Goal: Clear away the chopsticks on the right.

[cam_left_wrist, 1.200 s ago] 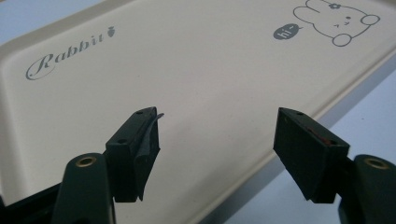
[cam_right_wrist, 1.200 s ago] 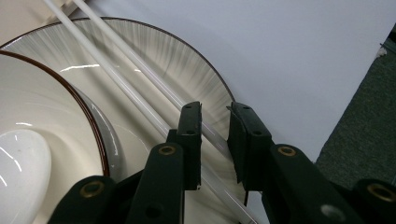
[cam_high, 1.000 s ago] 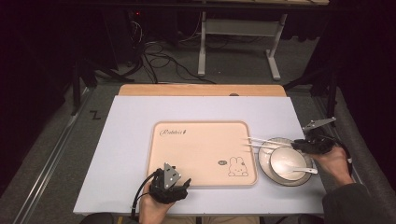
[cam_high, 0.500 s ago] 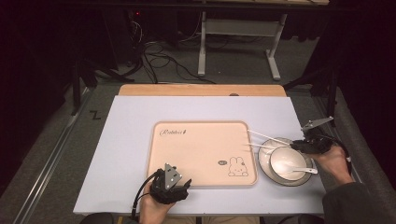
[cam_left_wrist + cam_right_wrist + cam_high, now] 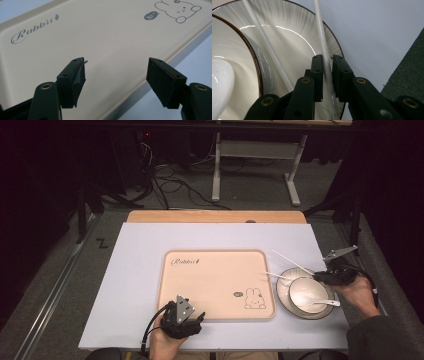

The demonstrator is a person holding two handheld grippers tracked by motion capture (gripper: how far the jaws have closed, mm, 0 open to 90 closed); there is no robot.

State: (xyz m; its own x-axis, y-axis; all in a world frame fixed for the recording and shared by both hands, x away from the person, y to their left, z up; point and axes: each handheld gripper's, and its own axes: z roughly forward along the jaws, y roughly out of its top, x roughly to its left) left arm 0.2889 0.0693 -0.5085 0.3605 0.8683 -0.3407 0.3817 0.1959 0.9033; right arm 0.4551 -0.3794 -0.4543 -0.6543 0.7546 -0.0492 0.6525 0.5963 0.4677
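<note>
- High view: A pink tray [image 5: 215, 282] with a small rabbit drawing lies in the middle of the pale table [image 5: 135, 270].
- High view: At the right of the frame sits a round plate [image 5: 283, 292] with a white bowl [image 5: 306, 290] on it, and a white spoon [image 5: 325, 302] rests across the bowl.
- High view: Two white chopsticks lie over the plate. One chopstick [image 5: 292, 262] slants toward the upper left, and the other chopstick [image 5: 276, 275] lies flatter, with its tip close to the tray's right edge.
- High view: The right gripper [image 5: 320, 276] is at the right rim of the plate, where the chopsticks end. The left gripper [image 5: 186, 314] sits at the bottom of the frame, at the near edge of the tray.
- Left gripper view: The left gripper [image 5: 116, 75] has its jaws wide apart with nothing in between. Under them is the tray [image 5: 105, 37], with the word "Rabbit" at the upper left and the rabbit drawing at the upper right.
- Right gripper view: The right gripper [image 5: 327, 75] has just been closing, and its jaws are now narrow and pinch one chopstick [image 5: 322, 37] between them. That stick runs up to the top of the frame, over the rim of the plate [image 5: 307, 32].
- Right gripper view: The other chopstick [image 5: 265, 42] lies to the left of the jaws, free. The bowl [image 5: 234, 50] is at the left, with the spoon [image 5: 220, 85] at the lower left.
</note>
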